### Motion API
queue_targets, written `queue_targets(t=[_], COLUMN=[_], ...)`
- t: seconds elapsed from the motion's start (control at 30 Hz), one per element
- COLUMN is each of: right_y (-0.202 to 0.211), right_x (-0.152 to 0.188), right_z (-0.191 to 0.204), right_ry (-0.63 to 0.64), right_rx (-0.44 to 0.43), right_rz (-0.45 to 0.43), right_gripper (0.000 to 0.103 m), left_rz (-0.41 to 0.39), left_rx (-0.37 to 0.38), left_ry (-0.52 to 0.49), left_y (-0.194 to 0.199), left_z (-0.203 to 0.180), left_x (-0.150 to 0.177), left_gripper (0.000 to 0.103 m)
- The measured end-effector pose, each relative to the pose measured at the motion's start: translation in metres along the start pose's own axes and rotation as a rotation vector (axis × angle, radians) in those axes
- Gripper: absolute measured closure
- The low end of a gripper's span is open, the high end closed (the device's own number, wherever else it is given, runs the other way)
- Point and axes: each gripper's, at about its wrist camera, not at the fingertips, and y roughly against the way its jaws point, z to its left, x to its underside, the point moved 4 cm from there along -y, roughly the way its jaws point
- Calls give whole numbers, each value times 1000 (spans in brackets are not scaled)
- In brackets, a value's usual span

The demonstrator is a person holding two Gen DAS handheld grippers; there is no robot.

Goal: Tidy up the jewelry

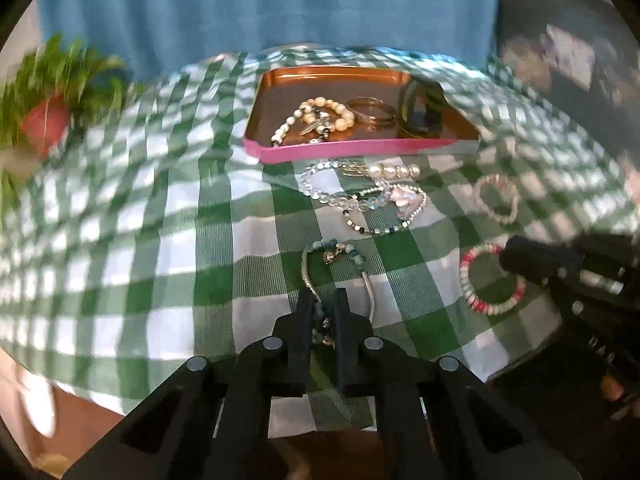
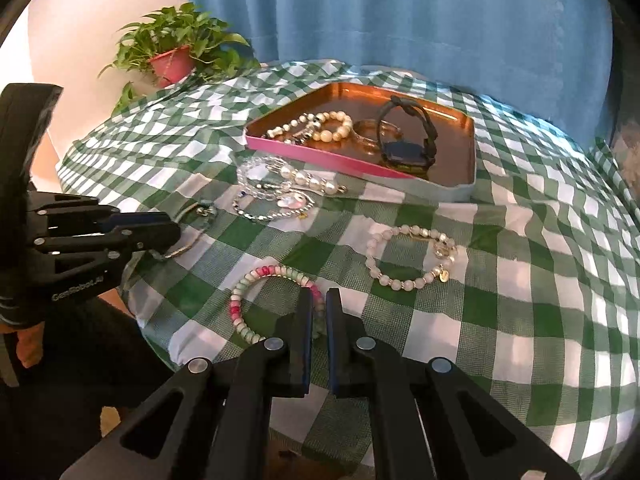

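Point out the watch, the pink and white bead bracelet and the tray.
watch [image 2: 404, 152]: right wrist view, on its dark face.
pink and white bead bracelet [image 2: 240, 300]: right wrist view, on its left beads.
tray [image 2: 312, 156]: right wrist view, on its pink front wall.

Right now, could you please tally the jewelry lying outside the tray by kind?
Bracelets: 5 (teal, pink, pale, clear, silver)
Pearl clip: 1
Total: 6
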Motion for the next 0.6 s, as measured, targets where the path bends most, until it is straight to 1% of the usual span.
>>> queue_targets(t=[0.07, 0.1, 0.23, 0.37, 0.43, 0.5, 0.6], right_y=[3, 5, 12, 15, 15, 16, 20], right_x=[-1, -1, -3, -5, -6, -7, -9], right_z=[1, 1, -1, -1, -2, -1, -2], right_ry=[15, 14, 3, 3, 4, 2, -3], right_rx=[17, 20, 18, 18, 17, 15, 13], right_rz=[-14, -20, -43, -55, -56, -62, -74], right_gripper=[98, 98, 98, 98, 98, 98, 98], left_rz=[11, 12, -8, -30, -33, -43, -70], left_rx=[72, 104, 207, 228, 254, 258, 240], left_ry=[88, 127, 227, 234, 240, 238, 219], left_y=[1, 2, 13, 24, 26, 29, 37], left_z=[12, 17, 27, 24, 21, 19, 16], left_x=[-1, -1, -3, -8, -10, -13, -18], left_gripper=[97, 97, 97, 97, 97, 97, 97])
